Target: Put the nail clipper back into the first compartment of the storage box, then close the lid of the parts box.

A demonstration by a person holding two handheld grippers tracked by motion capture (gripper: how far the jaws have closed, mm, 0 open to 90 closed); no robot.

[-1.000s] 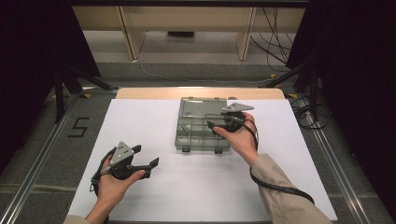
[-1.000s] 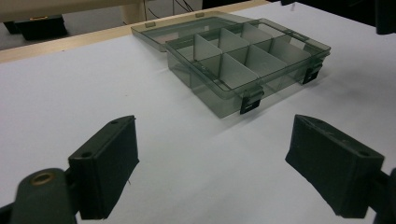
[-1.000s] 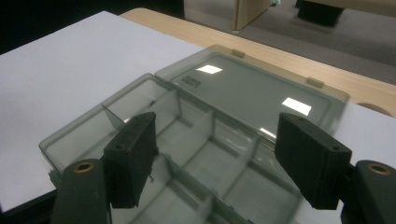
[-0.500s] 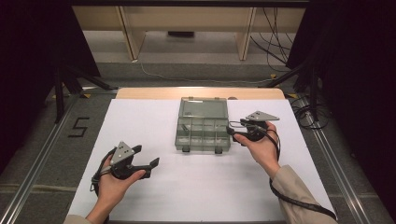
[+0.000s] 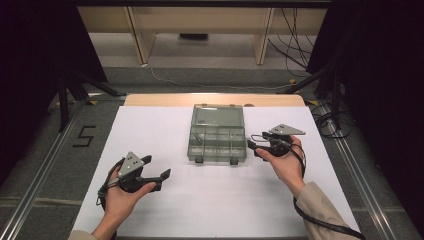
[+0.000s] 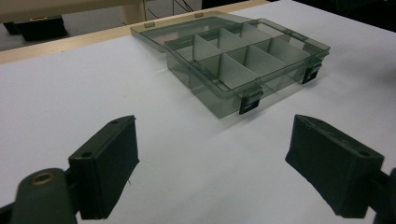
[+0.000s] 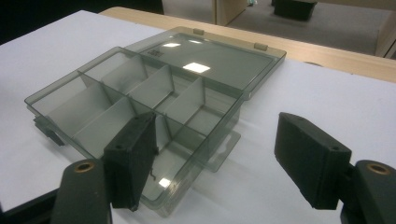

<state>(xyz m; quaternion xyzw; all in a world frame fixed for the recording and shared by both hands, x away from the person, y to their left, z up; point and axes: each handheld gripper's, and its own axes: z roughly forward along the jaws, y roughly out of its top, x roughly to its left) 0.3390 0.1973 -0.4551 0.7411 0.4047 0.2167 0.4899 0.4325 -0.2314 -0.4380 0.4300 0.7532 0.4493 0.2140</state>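
Note:
A translucent grey compartment box (image 5: 217, 139) lies in the middle of the white table top, its lid (image 5: 218, 116) folded flat behind it. Its dividers and two black front latches show in the left gripper view (image 6: 243, 60), and its compartments look empty. My left gripper (image 5: 156, 168) is held open near the front left, well short of the box, with nothing between its jaws (image 6: 219, 158). My right gripper (image 5: 253, 144) is open just off the box's right side. In the right gripper view (image 7: 219, 154), its left jaw overlaps the near corner of the box (image 7: 140, 102).
A white sheet (image 5: 150, 130) covers the table, and a wooden edge (image 5: 150, 99) shows at the back. A "5" mark (image 5: 84, 136) is on the floor to the left. Cables (image 5: 327, 122) lie on the floor to the right. Furniture legs (image 5: 140, 35) stand beyond the table.
My right gripper has drawn back from above the box, moving right and toward the person, and now sits beside the box's right side. The left gripper has stayed put.

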